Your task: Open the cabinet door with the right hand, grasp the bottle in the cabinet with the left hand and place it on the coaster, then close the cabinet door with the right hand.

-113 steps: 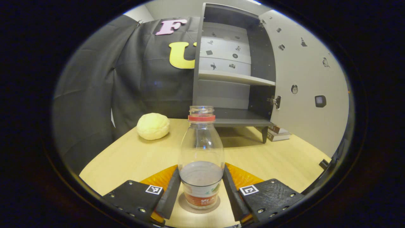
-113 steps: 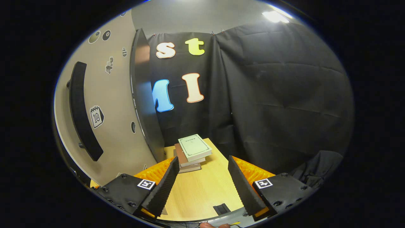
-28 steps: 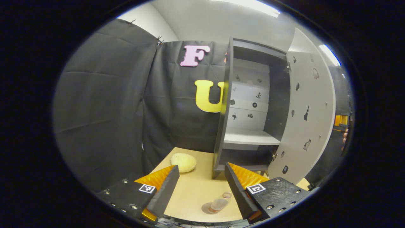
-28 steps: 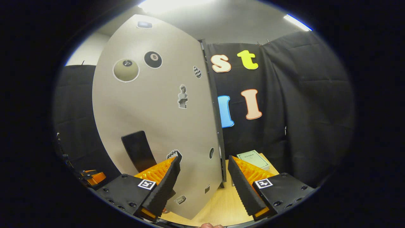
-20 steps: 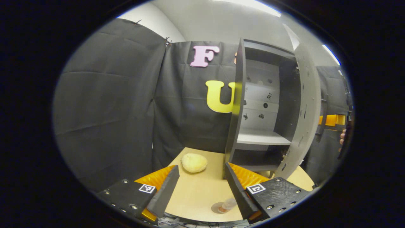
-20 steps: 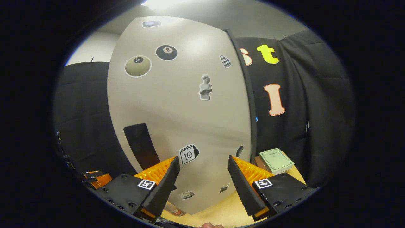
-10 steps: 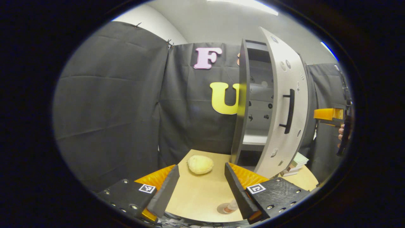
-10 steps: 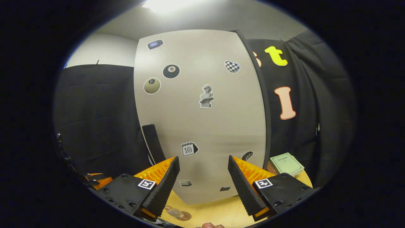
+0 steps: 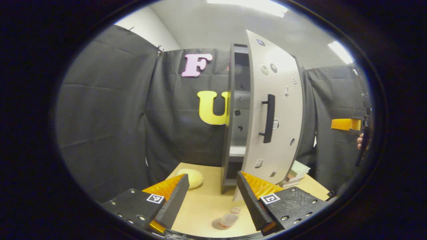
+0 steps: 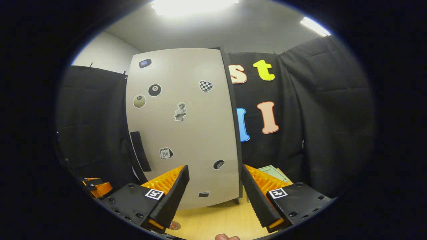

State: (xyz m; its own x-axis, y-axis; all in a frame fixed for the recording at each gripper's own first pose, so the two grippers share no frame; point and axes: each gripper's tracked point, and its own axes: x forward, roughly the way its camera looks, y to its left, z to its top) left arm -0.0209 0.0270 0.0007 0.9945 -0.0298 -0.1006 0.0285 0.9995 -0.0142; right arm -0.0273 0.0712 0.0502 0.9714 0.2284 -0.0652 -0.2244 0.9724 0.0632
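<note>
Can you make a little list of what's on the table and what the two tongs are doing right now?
cabinet door: nearly shut, a narrow gap left at the handle side
door handle: dark bar, nothing gripping it
bottle: standing on the coaster, on the table
yellow round thing: on the table, left of the cabinet
books: stacked right of the cabinet
left tongs: open, holding nothing
right tongs: open, facing the door, holding nothing
</note>
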